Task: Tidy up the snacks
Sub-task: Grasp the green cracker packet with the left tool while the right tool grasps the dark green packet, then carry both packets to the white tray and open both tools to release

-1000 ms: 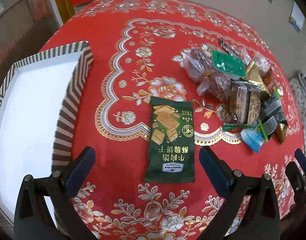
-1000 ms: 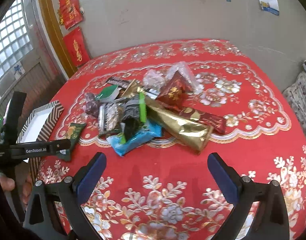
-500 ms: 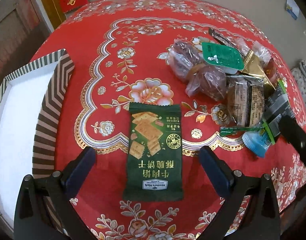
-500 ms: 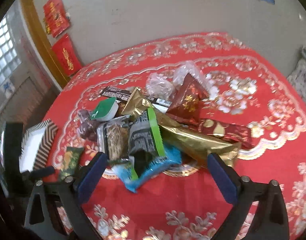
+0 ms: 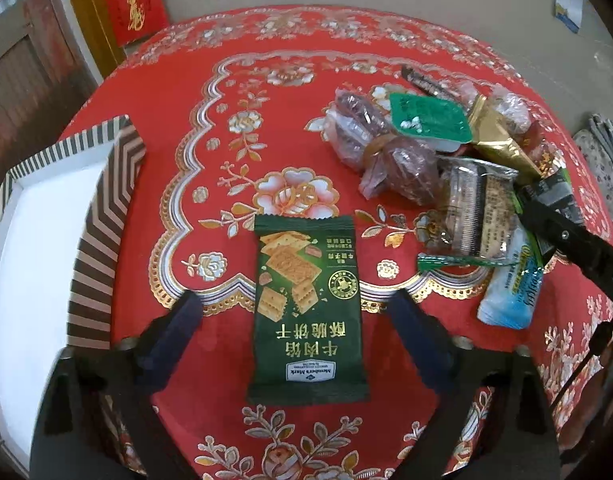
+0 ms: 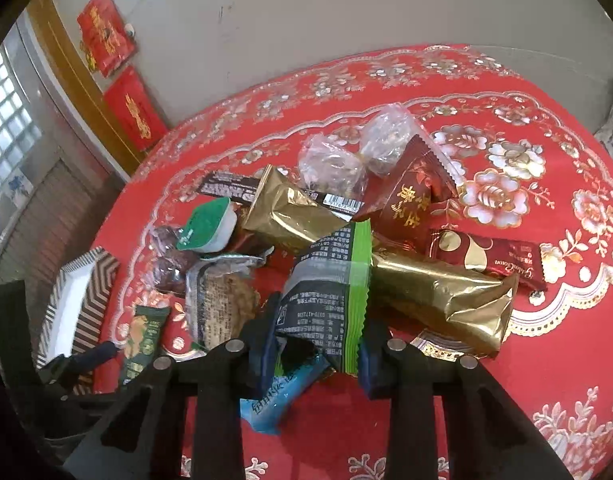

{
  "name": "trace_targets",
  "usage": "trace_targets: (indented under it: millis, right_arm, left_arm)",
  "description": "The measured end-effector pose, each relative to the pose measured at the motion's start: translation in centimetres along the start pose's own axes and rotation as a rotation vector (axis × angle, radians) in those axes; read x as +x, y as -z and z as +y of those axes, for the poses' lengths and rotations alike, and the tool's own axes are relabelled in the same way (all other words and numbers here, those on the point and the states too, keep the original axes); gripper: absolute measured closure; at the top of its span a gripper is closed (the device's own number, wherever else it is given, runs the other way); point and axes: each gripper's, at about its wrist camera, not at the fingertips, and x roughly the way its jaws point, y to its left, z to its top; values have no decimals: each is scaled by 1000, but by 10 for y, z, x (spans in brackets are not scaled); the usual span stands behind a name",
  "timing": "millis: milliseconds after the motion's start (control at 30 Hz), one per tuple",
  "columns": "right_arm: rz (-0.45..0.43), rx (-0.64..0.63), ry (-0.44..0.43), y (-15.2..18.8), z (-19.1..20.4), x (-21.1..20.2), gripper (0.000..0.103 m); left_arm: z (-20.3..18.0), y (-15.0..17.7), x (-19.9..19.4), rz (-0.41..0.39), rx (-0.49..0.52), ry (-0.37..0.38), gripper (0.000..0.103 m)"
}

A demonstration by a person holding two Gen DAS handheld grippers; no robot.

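A dark green cracker packet (image 5: 306,308) lies flat on the red tablecloth between the fingers of my left gripper (image 5: 296,332). Its jaws are closing, with a gap on both sides of the packet. My right gripper (image 6: 316,348) is at the near edge of the snack pile, its jaws closing. Its pads pinch the lower end of a grey-and-green packet (image 6: 326,292), which lies over a light blue packet (image 6: 282,392). In the left wrist view, a black finger of the right gripper (image 5: 566,236) reaches into the pile from the right.
A striped box with a white inside (image 5: 102,216) stands at the table's left edge. The pile holds gold packets (image 6: 438,296), red packets (image 6: 410,200), a green-lidded cup (image 5: 426,120) and clear-wrapped sweets (image 5: 386,160). A wall stands behind the table.
My right gripper moved forward into the pile and its jaws came together on the grey-and-green packet. My left gripper's fingers drew closer around the green cracker packet.
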Motion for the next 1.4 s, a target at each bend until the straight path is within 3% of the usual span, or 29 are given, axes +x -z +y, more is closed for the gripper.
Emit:
trace_targets:
  millis: [33, 67, 100, 500, 867, 1400]
  right_arm:
    - [-3, -2, 0, 1, 0, -1, 71]
    - [-8, -7, 0, 2, 0, -3, 71]
    - [-14, -12, 1, 3, 0, -6, 71]
    - [-80, -91, -21, 23, 16, -55, 71]
    - [-61, -154, -34, 24, 45, -54, 71]
    - [-8, -351, -112, 21, 157, -30, 71]
  left_arm:
    - [0, 1, -4, -16, 8, 3, 35]
    - [0, 0, -6, -22, 12, 8, 56]
    - [0, 0, -7, -24, 17, 6, 59]
    - [18, 9, -26, -59, -4, 38, 61]
    - [31, 1, -62, -131, 5, 24, 60]
    - [127, -11, -79, -162, -89, -82, 60]
